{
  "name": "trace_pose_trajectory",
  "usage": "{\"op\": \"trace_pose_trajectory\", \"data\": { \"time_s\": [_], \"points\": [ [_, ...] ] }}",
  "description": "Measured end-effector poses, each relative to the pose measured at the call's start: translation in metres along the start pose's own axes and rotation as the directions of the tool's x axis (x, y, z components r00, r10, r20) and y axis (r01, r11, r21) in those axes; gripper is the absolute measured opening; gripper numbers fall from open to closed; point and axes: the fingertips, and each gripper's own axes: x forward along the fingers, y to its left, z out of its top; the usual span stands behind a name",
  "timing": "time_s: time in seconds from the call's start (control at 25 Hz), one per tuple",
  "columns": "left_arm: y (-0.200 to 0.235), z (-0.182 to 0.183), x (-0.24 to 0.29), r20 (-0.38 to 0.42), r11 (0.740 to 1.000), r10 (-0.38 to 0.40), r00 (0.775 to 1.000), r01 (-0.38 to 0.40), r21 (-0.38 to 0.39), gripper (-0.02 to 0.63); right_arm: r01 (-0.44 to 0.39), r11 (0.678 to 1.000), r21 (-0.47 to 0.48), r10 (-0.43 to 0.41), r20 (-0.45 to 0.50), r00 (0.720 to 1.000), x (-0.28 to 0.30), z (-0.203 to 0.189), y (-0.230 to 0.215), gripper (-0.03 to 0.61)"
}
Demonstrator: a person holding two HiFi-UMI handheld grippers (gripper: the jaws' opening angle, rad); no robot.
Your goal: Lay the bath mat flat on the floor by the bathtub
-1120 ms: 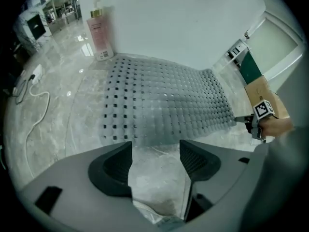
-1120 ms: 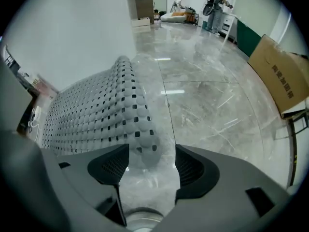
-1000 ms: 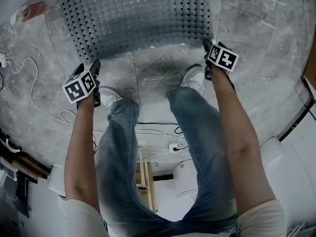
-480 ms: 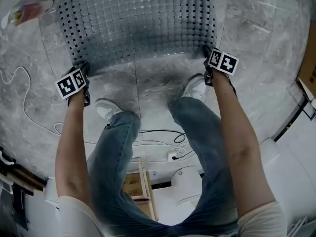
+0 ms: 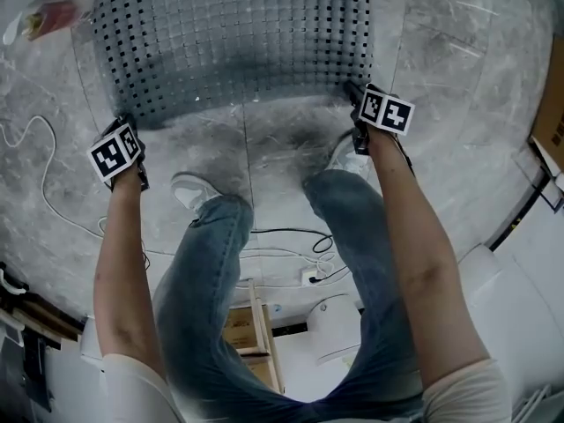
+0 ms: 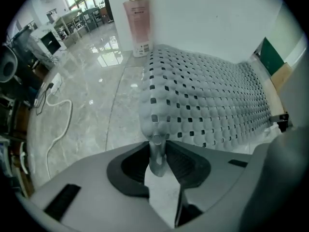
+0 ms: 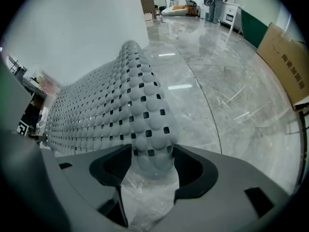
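The grey perforated bath mat point(image 5: 238, 42) lies spread on the marble floor below the white bathtub wall point(image 6: 207, 18). My left gripper point(image 5: 126, 126) is at its near left corner. In the left gripper view point(image 6: 158, 153) the jaws are closing, and the corner is squeezed thin between the pads. My right gripper point(image 5: 352, 92) is at the near right corner. In the right gripper view point(image 7: 152, 158) the jaws are opening a little. That corner of the mat point(image 7: 120, 110) still fills the gap, humped up and touching both pads.
A pink bottle point(image 6: 137, 23) stands at the tub wall by the mat's far left corner. A white cable point(image 5: 35, 166) trails on the floor to the left. A cardboard box point(image 7: 285, 66) stands to the right. The person's shoes point(image 5: 189, 188) and more cables point(image 5: 300, 245) are just behind the mat.
My left gripper has moved left and forward to the mat's near left corner. The right gripper has shifted slightly left at its corner. The mat's near edge now looks straighter.
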Motion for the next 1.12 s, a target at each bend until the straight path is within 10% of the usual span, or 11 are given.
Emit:
{"op": "trace_pose_trajectory", "data": {
  "time_s": [0.28, 0.6, 1.12],
  "points": [
    [0.032, -0.014, -0.003, -0.109, 0.991, 0.127, 0.986, -0.130, -0.021, 0.177, 0.047, 0.998, -0.042, -0.039, 0.174, 0.984, -0.016, 0.024, 0.017, 0.310],
    [0.025, -0.027, 0.011, -0.134, 0.998, 0.046, 0.990, -0.052, -0.046, 0.277, -0.035, 0.997, 0.062, 0.013, 0.327, 0.945, -0.014, 0.116, -0.001, 0.285],
    [-0.009, -0.046, 0.008, -0.112, 0.991, 0.003, 0.994, -0.017, -0.130, 0.282, -0.230, 0.973, -0.025, 0.230, 0.209, 0.950, 0.025, 0.146, 0.023, 0.152]
  ]
}}
